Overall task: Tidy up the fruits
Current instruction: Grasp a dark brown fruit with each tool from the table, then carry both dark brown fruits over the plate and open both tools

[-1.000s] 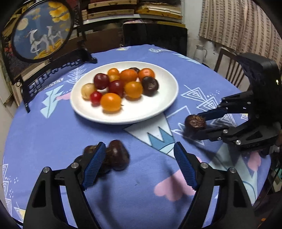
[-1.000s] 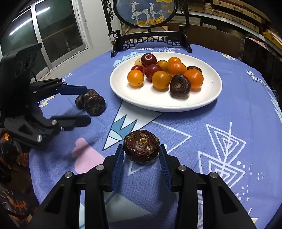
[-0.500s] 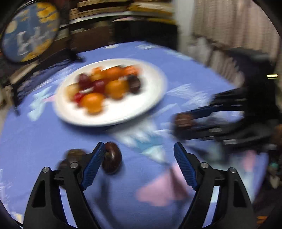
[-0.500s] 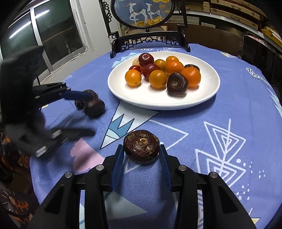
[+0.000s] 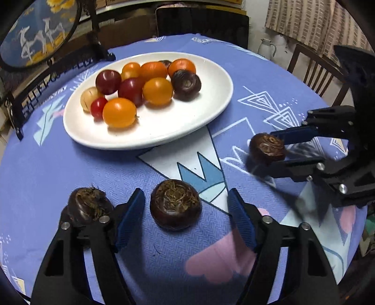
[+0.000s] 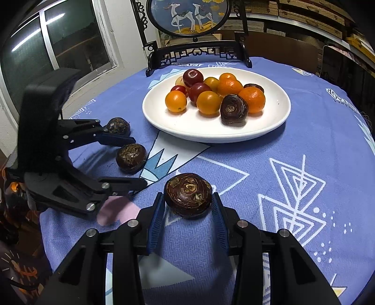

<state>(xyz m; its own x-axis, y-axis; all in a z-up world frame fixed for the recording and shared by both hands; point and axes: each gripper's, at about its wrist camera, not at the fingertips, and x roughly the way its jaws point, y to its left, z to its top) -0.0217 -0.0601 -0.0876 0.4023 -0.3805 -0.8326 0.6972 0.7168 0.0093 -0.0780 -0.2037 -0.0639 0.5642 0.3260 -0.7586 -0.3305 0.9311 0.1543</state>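
A white plate [image 5: 211, 112] [image 6: 279, 122] holds several oranges, red plums and a dark water chestnut [image 5: 186, 82]. My left gripper [image 5: 186, 207] is open around a water chestnut [image 5: 175, 207] [image 6: 131, 158] lying on the cloth. A second water chestnut [image 5: 88, 206] [image 6: 118, 125] lies just outside its left finger. My right gripper [image 6: 187, 204] is shut on a third water chestnut [image 6: 188, 194] [image 5: 267, 147], low over the cloth in front of the plate.
A round blue patterned tablecloth [image 5: 164, 258] covers the table. A framed deer screen on a black stand [image 6: 187, 16] stands behind the plate. Chairs [image 5: 316, 68] and a white jug [image 5: 266, 48] are beyond the far edge. A window [image 6: 58, 40] is at left.
My left gripper has swung left and forward, so the loose water chestnut now lies between its open fingers. My right gripper has kept its hold and barely moved.
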